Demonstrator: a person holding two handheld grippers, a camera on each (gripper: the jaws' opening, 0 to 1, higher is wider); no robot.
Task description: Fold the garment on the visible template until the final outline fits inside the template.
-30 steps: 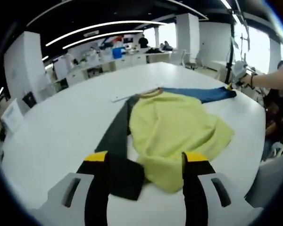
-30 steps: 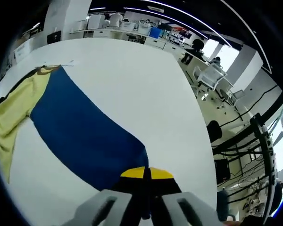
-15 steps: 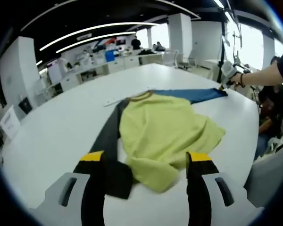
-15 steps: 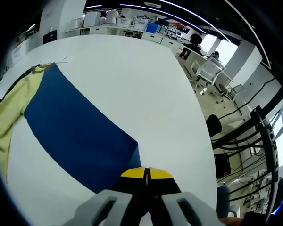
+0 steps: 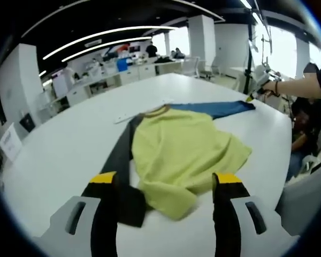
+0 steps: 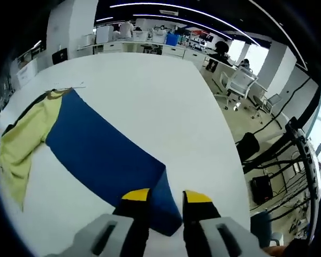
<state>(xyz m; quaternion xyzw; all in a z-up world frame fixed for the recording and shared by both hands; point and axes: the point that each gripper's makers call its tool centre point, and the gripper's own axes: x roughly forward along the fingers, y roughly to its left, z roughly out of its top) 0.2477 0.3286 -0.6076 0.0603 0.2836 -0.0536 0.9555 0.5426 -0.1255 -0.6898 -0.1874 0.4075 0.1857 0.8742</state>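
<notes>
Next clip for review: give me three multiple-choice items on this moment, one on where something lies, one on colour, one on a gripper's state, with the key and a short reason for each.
1. Where does the blue sleeve end in the right gripper view?
A. Between the right gripper's jaws
B. Hanging off the table edge
C. Folded under the yellow body

2. What colour is the garment's other sleeve, seen in the left gripper view?
A. Red
B. White
C. Black

3. How do the right gripper's jaws stand?
A. Pressed fully together
B. Apart, with the sleeve end in the gap
C. Clamped on the collar

Answers:
1 A, the blue cloth's tip runs into the gap between the yellow-tipped jaws.
2 C, a black strip lies beside the yellow body on the white table.
3 B, a clear gap shows between the jaws, with blue cloth in it.
</notes>
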